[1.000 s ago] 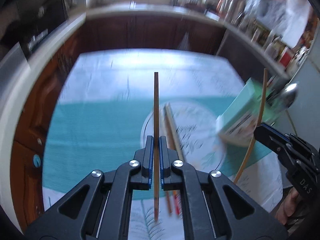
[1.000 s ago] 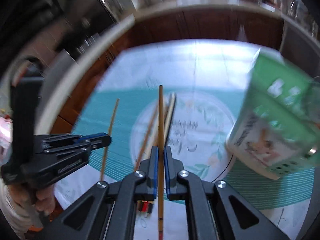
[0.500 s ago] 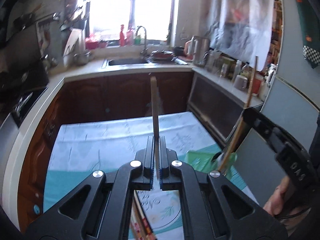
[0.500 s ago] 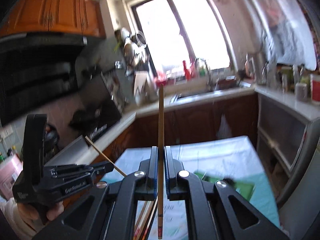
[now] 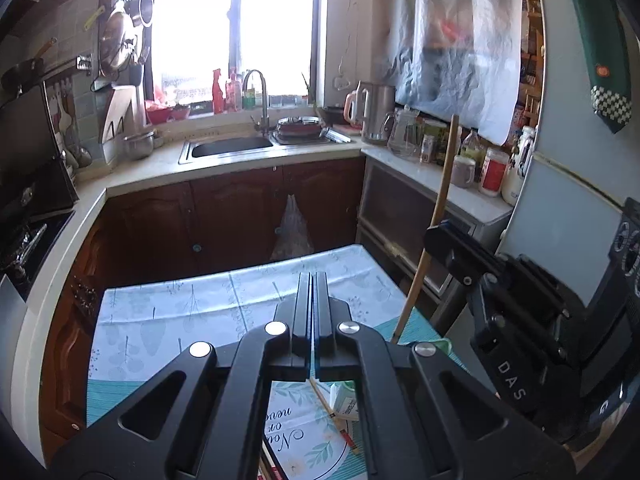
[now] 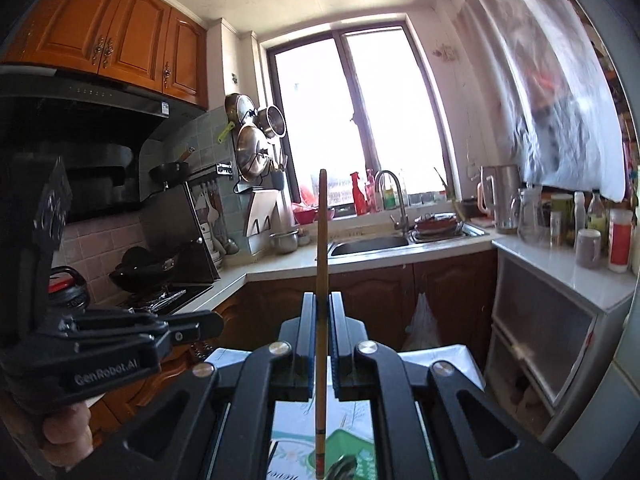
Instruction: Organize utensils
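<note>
Left view: left gripper (image 5: 312,280) was pressed together on nothing; loose chopsticks (image 5: 332,416) lay on the table (image 5: 168,312) below, by the green holder (image 5: 442,346). Right view: right gripper (image 6: 321,300) pinched one chopstick (image 6: 321,240) upright above the holder (image 6: 348,446). Best move, I'd say: keep it vertical, line the lower tip over the opening, lower slowly, then release.

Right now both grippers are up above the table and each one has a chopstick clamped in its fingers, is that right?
Not quite. Only the right gripper has a chopstick clamped, as the right wrist view shows. The left wrist view shows the left gripper shut on nothing; a chopstick lies on the table below.
</note>
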`<state>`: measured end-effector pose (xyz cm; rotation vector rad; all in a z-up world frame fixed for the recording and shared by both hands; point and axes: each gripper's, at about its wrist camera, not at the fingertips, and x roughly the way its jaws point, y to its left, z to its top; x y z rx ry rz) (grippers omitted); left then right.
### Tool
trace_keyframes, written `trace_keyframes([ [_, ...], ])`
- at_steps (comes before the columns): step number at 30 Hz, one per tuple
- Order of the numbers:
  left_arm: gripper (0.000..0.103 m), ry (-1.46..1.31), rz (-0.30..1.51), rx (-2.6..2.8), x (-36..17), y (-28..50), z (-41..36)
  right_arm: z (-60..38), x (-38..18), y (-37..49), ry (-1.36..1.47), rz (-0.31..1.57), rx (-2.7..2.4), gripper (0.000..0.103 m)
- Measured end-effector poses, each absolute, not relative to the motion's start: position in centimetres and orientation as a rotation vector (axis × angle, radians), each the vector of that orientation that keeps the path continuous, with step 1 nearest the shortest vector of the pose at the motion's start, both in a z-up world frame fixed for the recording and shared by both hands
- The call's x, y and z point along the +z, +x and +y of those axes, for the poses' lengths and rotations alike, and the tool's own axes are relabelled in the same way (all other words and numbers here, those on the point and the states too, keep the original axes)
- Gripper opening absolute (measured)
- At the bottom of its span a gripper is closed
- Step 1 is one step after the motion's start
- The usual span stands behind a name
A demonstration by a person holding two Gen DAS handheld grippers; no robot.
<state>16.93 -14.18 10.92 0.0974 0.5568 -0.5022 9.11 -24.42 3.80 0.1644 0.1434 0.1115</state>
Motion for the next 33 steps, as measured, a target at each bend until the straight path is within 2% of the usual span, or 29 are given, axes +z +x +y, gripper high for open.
trace_keyframes([
  [7,0.0,0.079,0.718,-0.463,4.6,21.1,-12.9,-23.7,1.8,9.6,0.07,0.144,0.111,0.005],
  [16,0.0,0.087,1.067,-0.464,-6.2,25.3,-12.3,-23.9,-1.5,10.1,0.089,0.327,0.137,0.006],
  [21,0.0,0.021,1.2,-0.498,-10.3,26.4,-11.7,-23.6,-2.2,9.6,0.101,0.407,0.146,0.008],
  [23,0.009,0.005,1.227,-0.509,-11.2,26.7,-11.7,-23.7,-2.3,9.4,0.117,0.421,0.15,0.01],
  [25,0.044,-0.012,1.244,-0.509,-11.9,27.1,-11.7,-23.9,-2.2,8.9,0.134,0.427,0.157,0.011],
  [26,0.051,-0.026,1.249,-0.511,-12.0,27.3,-11.7,-23.9,-2.1,8.6,0.143,0.425,0.162,0.011],
  [27,0.054,-0.044,1.258,-0.512,-12.3,27.6,-11.6,-24.0,-2.0,8.4,0.149,0.425,0.168,0.011],
  [33,0.054,-0.114,1.357,-0.472,-14.4,29.8,-11.8,-23.9,-2.0,6.8,0.174,0.441,0.215,0.012],
])
